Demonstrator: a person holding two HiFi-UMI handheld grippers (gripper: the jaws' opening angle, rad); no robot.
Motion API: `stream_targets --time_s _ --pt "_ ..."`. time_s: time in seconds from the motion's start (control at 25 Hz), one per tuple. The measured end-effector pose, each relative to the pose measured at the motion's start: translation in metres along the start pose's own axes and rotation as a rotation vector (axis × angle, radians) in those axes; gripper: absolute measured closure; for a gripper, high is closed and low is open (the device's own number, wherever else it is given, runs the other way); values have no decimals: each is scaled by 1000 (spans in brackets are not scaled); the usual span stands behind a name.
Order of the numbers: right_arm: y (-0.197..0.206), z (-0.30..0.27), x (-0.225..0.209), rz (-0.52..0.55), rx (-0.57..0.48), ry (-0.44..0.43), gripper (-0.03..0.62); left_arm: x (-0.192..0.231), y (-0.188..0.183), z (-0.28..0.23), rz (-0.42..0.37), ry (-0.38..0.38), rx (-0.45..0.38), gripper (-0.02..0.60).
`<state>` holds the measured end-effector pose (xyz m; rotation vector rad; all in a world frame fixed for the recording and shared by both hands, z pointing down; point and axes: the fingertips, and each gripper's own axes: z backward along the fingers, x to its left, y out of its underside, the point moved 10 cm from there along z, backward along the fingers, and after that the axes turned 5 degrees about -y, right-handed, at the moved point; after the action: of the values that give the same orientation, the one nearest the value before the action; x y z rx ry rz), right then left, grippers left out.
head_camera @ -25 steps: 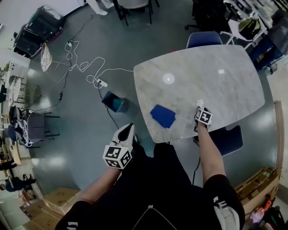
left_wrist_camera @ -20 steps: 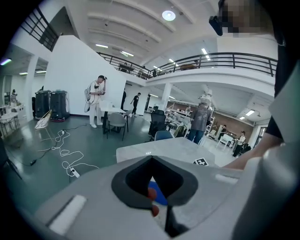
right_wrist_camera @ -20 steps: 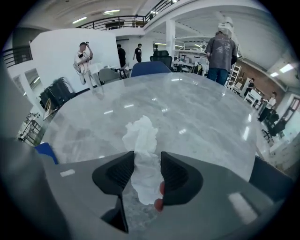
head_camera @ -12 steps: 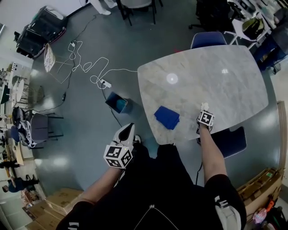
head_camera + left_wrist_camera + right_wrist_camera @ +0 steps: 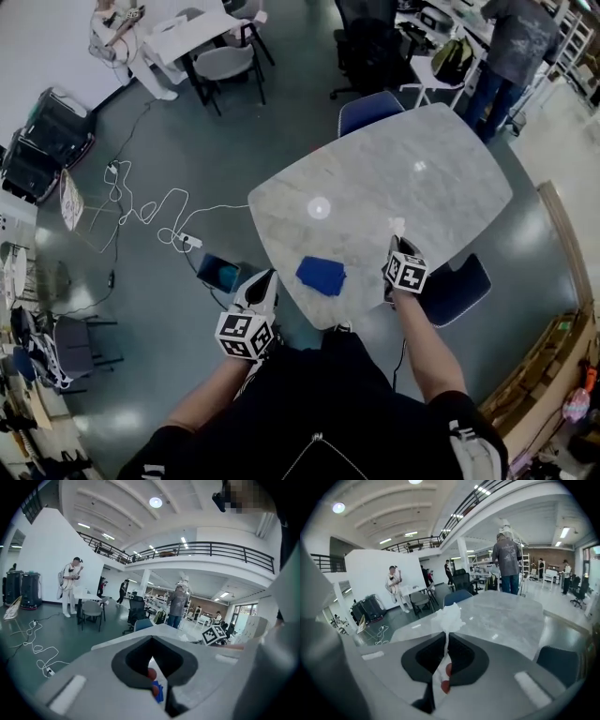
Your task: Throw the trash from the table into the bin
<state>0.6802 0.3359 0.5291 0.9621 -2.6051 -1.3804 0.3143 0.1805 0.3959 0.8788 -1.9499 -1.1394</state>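
My right gripper (image 5: 396, 243) (image 5: 444, 641) hovers over the near edge of the marble table (image 5: 441, 178), shut on a crumpled white tissue (image 5: 397, 226) (image 5: 449, 615) that sticks up from between its jaws. A blue flat item (image 5: 321, 276) lies on the table near the front left edge, and a sliver of it (image 5: 159, 693) shows through the left jaws. My left gripper (image 5: 265, 280) (image 5: 151, 644) hangs off the table's left front corner over the floor, shut with nothing held. A small teal-lined bin (image 5: 217, 273) stands on the floor left of the table.
Blue chairs stand at the table's far side (image 5: 370, 110) and near right side (image 5: 456, 289). A white cable and power strip (image 5: 186, 240) lie on the floor by the bin. A person (image 5: 506, 47) stands beyond the table; another table with chairs (image 5: 202, 42) is far left.
The head view has shifted, so the table now sits lower left and more of the room's far side shows. Both grippers keep their places; the right still holds the tissue.
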Motion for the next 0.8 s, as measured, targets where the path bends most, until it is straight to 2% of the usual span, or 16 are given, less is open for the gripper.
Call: stream_targets --time_s 0.2,0.4,0.64,0.8 --pt "-59 90 60 56 -135 -95 556 -13 -45 -2 -17 78 -37 581" --pt "-73 154 92 123 -238 -178 556 -32 -51 -1 -32 119 -69 581" --pt "-79 165 104 145 -272 -231 556 -34 -50 13 -25 101 -105 581" --pt "-78 155 108 150 -254 -256 556 -24 -47 25 -5 43 -116 581"
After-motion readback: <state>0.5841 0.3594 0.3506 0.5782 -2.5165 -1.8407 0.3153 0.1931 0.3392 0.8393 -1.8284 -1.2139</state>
